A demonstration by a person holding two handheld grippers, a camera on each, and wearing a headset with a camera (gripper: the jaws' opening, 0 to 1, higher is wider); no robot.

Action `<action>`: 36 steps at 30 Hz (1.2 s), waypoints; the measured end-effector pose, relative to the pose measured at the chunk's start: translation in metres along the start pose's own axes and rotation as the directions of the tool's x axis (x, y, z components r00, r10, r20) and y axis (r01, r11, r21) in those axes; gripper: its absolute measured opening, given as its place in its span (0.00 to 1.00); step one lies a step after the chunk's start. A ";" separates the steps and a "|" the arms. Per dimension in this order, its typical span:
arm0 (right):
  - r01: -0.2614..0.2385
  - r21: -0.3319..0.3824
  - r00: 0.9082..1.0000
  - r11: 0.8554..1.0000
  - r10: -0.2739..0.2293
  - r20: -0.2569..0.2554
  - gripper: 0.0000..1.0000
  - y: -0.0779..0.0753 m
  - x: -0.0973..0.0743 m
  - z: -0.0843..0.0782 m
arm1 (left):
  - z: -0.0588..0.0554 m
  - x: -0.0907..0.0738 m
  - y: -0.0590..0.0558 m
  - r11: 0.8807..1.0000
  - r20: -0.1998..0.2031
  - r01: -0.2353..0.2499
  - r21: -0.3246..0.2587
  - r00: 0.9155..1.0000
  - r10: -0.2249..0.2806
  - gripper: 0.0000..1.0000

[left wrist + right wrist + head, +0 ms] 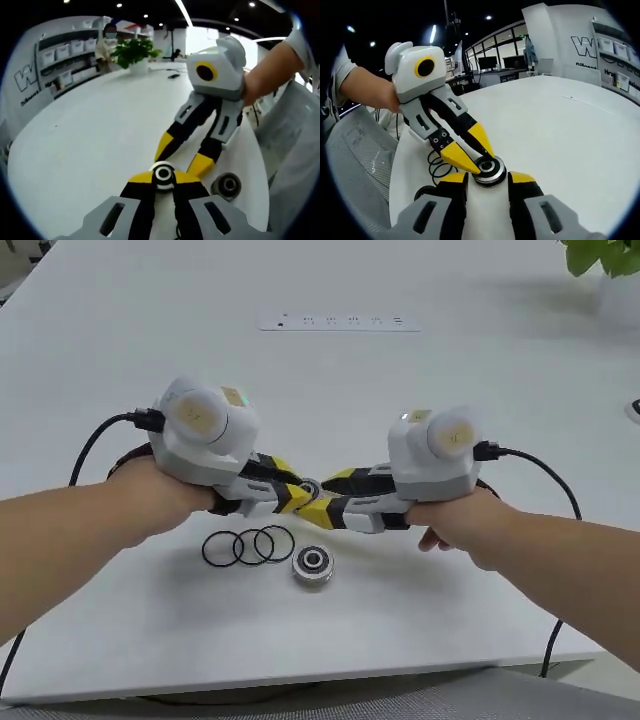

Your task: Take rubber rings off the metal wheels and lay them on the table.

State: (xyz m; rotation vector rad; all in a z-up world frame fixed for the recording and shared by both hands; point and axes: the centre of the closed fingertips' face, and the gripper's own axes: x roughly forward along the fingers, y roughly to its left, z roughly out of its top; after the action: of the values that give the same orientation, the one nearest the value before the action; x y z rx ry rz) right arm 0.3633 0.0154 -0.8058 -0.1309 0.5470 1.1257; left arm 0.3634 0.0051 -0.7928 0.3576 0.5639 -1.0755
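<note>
A small metal wheel (308,488) (163,174) (491,169) hangs above the white table (420,370), and my left gripper (300,495) (163,178) (472,162) is shut on it by its yellow tips. From the opposite side my right gripper (318,502) (489,179) (184,154) stands open, one jaw on each side of the same wheel. Under them, three black rubber rings (248,545) (436,165) lie overlapping on the table. A second metal wheel (313,564) (227,185) lies flat just right of the rings.
A white power strip (338,322) lies far back on the table and a green plant (600,255) (135,52) stands at the back right corner. Black cables trail from both grippers. The table's front edge runs close below the wheel. A person (106,47) stands by distant shelves.
</note>
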 end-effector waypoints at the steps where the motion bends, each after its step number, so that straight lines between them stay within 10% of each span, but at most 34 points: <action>1: 0.001 0.000 1.000 1.000 -0.001 0.002 0.28 0.000 0.000 0.000 | 0.000 0.000 0.000 1.000 -0.001 0.000 0.000 1.000 0.000 0.13; 27: 0.015 0.005 1.000 1.000 -0.014 -0.021 0.05 -0.005 -0.013 -0.009 | 0.000 -0.001 0.000 1.000 -0.006 -0.007 -0.019 1.000 0.007 0.13; 36: 0.028 0.163 1.000 0.986 -0.027 -0.011 0.00 -0.004 -0.016 -0.010 | 0.000 -0.001 0.000 1.000 -0.008 -0.011 -0.017 1.000 0.011 0.13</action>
State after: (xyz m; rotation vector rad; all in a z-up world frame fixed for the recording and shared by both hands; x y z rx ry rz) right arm 0.3582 -0.0029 -0.8079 -0.0016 0.6409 1.0492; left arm 0.3632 0.0056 -0.7917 0.3498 0.5768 -1.0588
